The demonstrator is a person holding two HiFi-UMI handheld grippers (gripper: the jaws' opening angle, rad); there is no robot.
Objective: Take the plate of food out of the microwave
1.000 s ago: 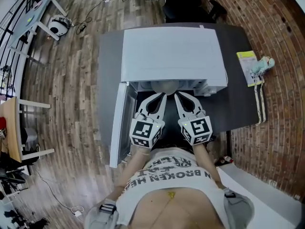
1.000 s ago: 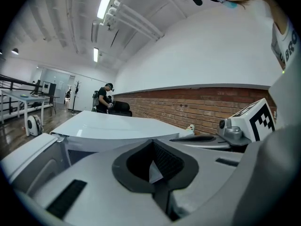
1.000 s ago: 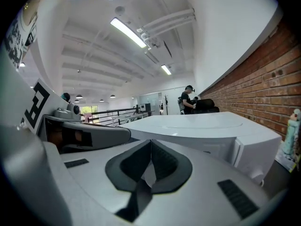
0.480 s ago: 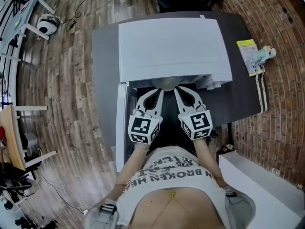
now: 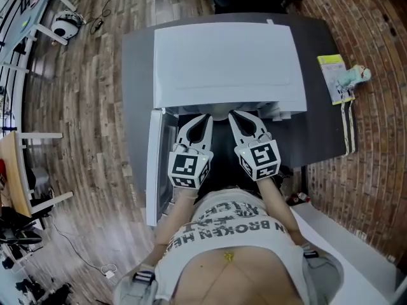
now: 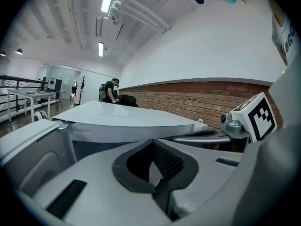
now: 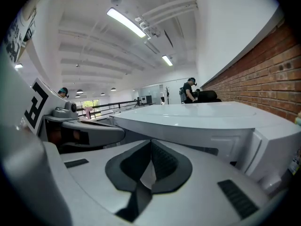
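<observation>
The white microwave (image 5: 226, 62) stands on a dark grey table (image 5: 137, 75), its door (image 5: 154, 164) swung open to the left. Both grippers point into the dark opening side by side. My left gripper (image 5: 205, 118) and right gripper (image 5: 233, 115) have their tips just under the oven's front edge, and both are shut. A small pale rounded bit, probably the plate (image 5: 219, 114), shows between the tips; the food is hidden. In the left gripper view the pads (image 6: 162, 161) meet, and in the right gripper view the pads (image 7: 160, 161) meet too. A pale sliver shows low between each pair.
A yellow-green booklet (image 5: 334, 75) and a small pale figure (image 5: 356, 76) lie at the table's right end. The person's body fills the front of the head view. A white box (image 5: 356, 246) sits at the lower right, and a wooden chair (image 5: 16, 170) at the left.
Both grippers have moved forward, their tips closer to the microwave's front edge. Less of the pale plate shows between them now. The jaws have stayed shut.
</observation>
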